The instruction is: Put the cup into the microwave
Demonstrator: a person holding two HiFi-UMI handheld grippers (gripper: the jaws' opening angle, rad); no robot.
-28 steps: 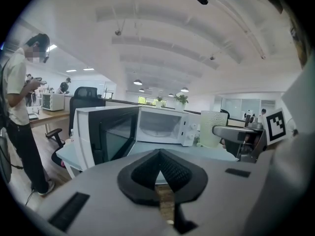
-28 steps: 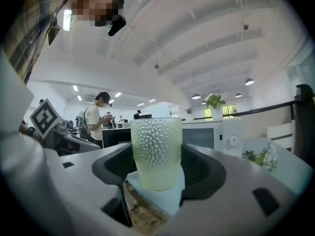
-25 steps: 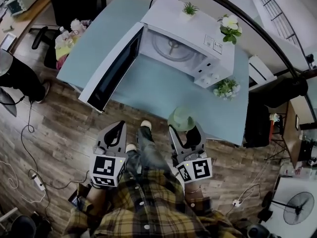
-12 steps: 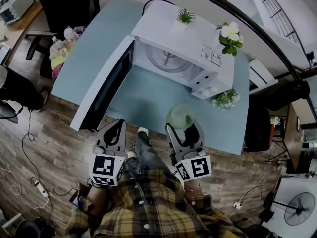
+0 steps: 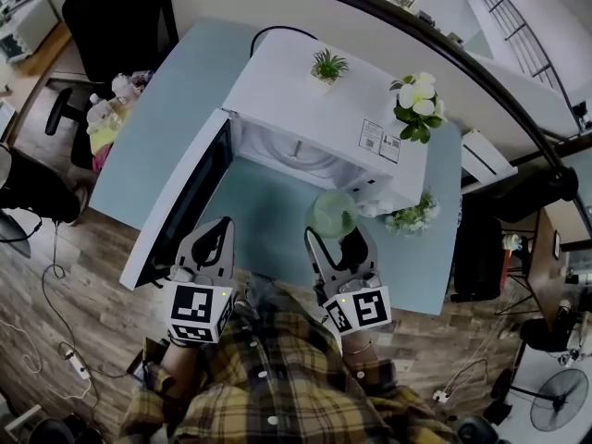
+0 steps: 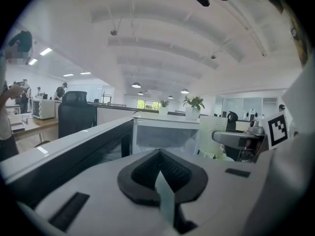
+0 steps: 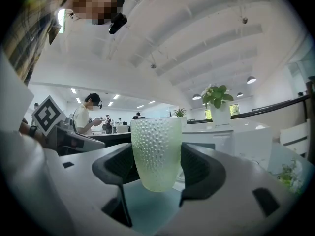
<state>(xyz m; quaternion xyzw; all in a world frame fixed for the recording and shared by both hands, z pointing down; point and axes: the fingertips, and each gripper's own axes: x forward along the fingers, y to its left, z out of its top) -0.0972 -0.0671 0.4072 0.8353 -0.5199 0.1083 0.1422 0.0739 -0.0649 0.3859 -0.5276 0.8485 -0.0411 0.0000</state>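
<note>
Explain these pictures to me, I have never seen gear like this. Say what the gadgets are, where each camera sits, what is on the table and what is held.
There is no robot here. A person in a plaid shirt holds a hand tool in each hand, and each tool ends in a two-jaw claw. The top-down picture comes from a camera on the person's head. The other two come from cameras riding on the tools, each looking along its own jaws.

The left claw is shut and empty. The right claw grips a bumpy pale green cup, held upright between its jaws.

On the blue table stands a white microwave with its door swung open. A small green plant and a white-flowered plant sit on top of it. The cup is not yet inside.
</note>
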